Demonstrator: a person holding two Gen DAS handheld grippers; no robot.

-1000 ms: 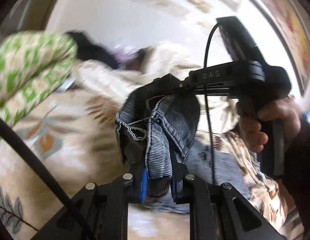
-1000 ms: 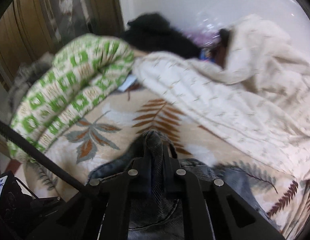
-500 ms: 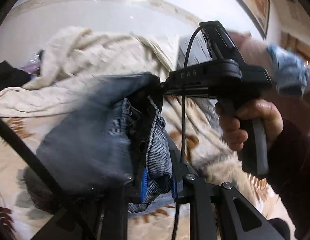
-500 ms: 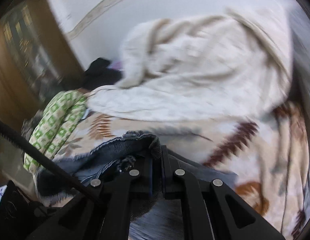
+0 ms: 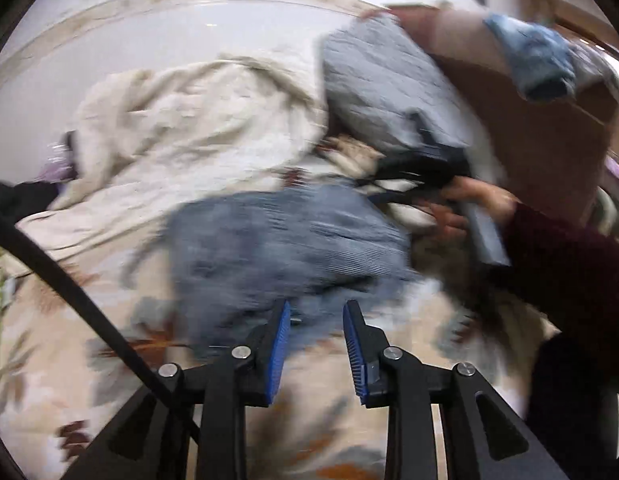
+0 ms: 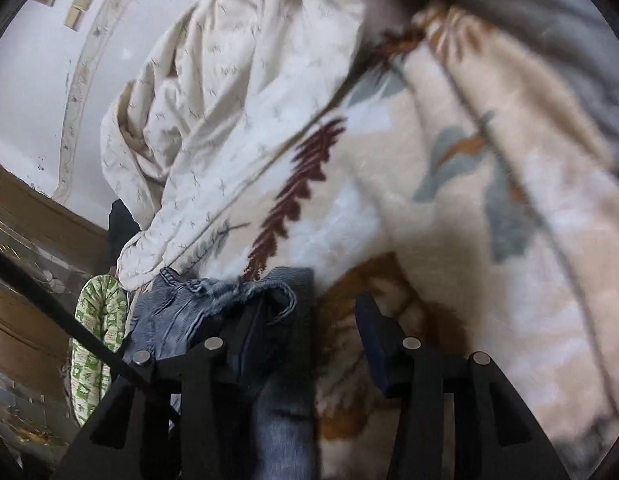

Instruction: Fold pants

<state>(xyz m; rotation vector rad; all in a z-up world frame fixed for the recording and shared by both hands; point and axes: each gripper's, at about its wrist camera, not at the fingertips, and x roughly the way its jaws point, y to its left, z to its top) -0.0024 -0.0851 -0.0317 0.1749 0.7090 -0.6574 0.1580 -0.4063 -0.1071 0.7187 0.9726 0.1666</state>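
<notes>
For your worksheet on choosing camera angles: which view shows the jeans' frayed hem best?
The right wrist view: the jeans are sharp there, frayed hem beside the open right gripper. The left wrist view shows them only as a motion-blurred heap beyond the open left gripper.

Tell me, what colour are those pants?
Faded blue-grey denim pants, clearest in the right wrist view.

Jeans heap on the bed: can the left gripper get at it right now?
Probably yes: the left gripper is open, and the jeans lie just past its jaws on the blanket with nothing between, though blurred.
</notes>
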